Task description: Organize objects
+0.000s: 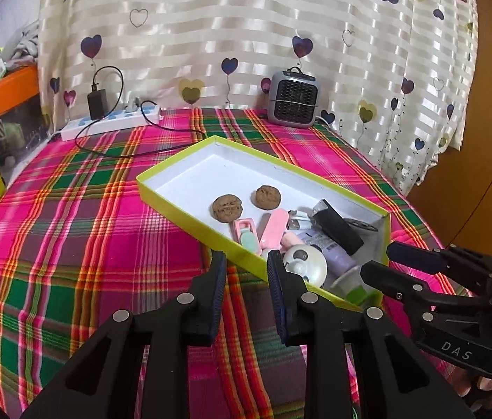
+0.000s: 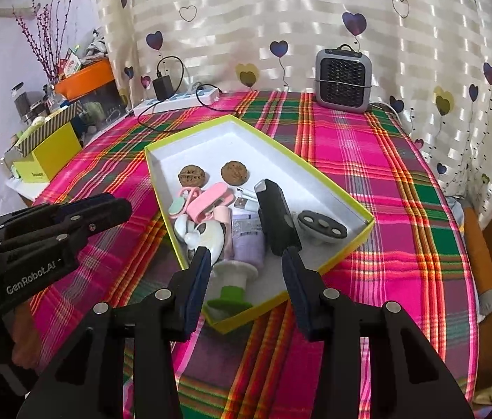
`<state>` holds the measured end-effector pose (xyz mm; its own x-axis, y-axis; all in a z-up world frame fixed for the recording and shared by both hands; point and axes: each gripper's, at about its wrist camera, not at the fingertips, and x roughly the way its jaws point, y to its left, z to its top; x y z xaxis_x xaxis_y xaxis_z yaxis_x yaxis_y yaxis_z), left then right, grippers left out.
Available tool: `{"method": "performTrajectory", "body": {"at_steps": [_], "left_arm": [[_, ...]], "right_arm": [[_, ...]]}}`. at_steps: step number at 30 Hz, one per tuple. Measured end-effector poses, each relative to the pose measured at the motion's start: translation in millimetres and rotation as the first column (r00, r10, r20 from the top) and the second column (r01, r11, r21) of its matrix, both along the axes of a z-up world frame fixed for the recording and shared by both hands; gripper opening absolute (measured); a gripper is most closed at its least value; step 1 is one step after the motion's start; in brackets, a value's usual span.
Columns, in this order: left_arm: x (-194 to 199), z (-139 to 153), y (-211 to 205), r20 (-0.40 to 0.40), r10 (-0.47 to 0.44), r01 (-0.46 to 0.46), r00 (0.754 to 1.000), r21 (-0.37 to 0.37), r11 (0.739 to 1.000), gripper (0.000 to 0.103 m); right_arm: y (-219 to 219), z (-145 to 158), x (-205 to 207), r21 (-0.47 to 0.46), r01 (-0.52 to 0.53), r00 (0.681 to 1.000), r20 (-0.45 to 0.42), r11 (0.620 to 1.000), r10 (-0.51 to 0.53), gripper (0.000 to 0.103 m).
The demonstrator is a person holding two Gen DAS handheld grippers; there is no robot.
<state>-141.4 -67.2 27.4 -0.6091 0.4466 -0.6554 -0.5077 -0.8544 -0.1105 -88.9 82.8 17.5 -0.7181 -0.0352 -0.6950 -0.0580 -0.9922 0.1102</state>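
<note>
Fingers of the left gripper and right gripper stand parted, empty, at the tray's near corner. Its light, rigid clutter suits side grips.

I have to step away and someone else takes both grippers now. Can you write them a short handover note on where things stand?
Left gripper: jaws apart, nothing between them, hovering by the near edge of the box.
Right gripper: open and empty, over the box's near end.
In the box: two walnuts, pink clips, a USB cable, a black case, a lavender tube, a round white gadget, a grey disc, a white and green stand.
Done: these items are gathered in the box.
Left: no loose small items show on the plaid cloth; perhaps only tidying inside remains.
</note>
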Motion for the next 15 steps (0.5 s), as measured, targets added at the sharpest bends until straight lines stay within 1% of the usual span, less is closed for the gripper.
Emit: {"method": "performTrajectory", "body": {"at_steps": [8, 10, 11, 13, 14, 15], "left_arm": [[5.9, 0.3, 0.4, -0.018, -0.006, 0.006, 1.000, -0.009, 1.000, 0.022], [4.7, -1.2, -1.0, -0.007, -0.003, 0.003, 1.000, -0.005, 1.000, 0.022], [3.2, -2.8, -1.9, -0.003, 0.003, -0.003, 1.000, -0.007, 1.000, 0.022], [2.6, -5.2, -0.5, -0.019, 0.011, -0.012, 1.000, -0.039, 0.999, 0.022], [1.2, -5.6, -0.3, -0.011, 0.005, -0.006, 1.000, -0.038, 0.999, 0.022], [1.0, -4.5, -1.0, -0.010, 0.002, -0.002, 1.000, -0.024, 1.000, 0.022]], "right_arm": [[-4.3, 2.4, 6.4, 0.010, -0.005, 1.000, 0.007, 1.000, 0.005, 0.044], [-6.3, 1.6, 7.3, 0.010, -0.011, 1.000, 0.006, 1.000, 0.011, 0.044], [-6.7, 0.6, 6.4, 0.007, -0.026, 0.999, 0.020, 1.000, 0.026, 0.044], [-7.9, 1.5, 6.2, 0.042, -0.037, 0.999, 0.033, 0.998, 0.036, 0.044], [-6.9, 4.3, 8.2, 0.051, -0.034, 0.999, 0.026, 0.998, 0.032, 0.044], [-4.6, 6.4, 9.4, 0.041, -0.027, 0.999, 0.018, 0.999, 0.026, 0.044]]}}
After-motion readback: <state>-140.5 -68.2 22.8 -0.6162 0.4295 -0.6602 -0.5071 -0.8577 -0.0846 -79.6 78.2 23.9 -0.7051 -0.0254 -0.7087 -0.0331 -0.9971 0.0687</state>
